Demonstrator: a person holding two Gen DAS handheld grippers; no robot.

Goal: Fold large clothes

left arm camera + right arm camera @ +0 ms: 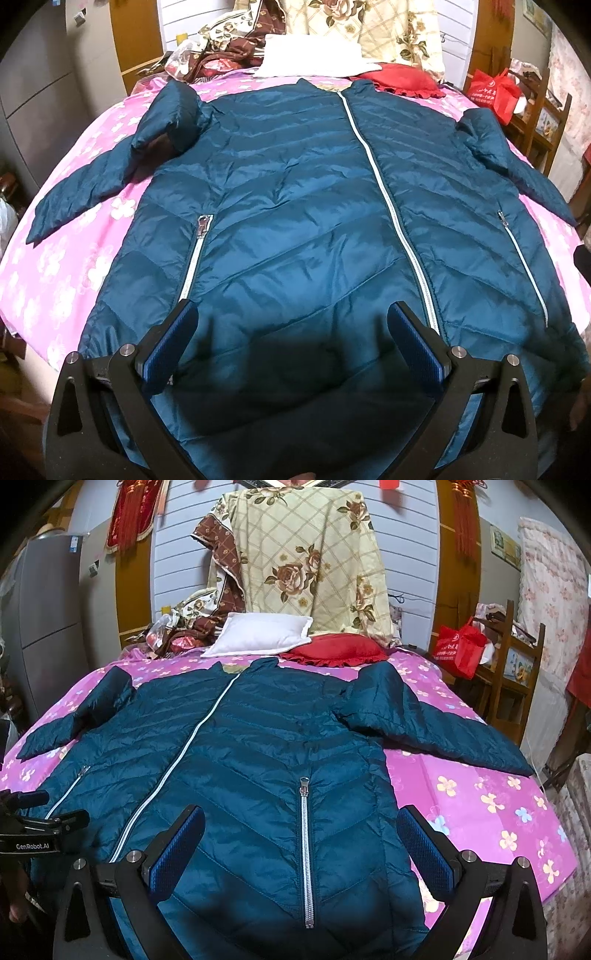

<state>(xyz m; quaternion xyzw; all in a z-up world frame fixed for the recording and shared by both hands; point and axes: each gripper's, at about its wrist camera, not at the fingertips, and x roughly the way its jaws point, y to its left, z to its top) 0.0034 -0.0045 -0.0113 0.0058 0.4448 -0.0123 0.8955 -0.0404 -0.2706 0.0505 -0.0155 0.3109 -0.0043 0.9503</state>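
Observation:
A teal quilted down jacket [295,206] [236,746] lies front up and zipped on a pink flowered bedspread [55,266] [480,794], collar toward the headboard. Both sleeves spread outward; the left sleeve [110,173] is bent near the shoulder, the right sleeve [436,727] stretches to the right. My left gripper [291,314] hovers open over the hem, left of the main white zipper [391,206]. My right gripper [301,821] is open above the hem's right part, straddling a pocket zipper [304,853]. Neither holds cloth. In the right wrist view, the left gripper's body [33,834] shows at the left edge.
A white pillow [262,635] and a red ruffled cushion [336,650] lie at the head of the bed under a draped floral quilt [303,557]. A red bag [461,646] sits on a wooden shelf to the right. A grey fridge [48,609] stands at the left.

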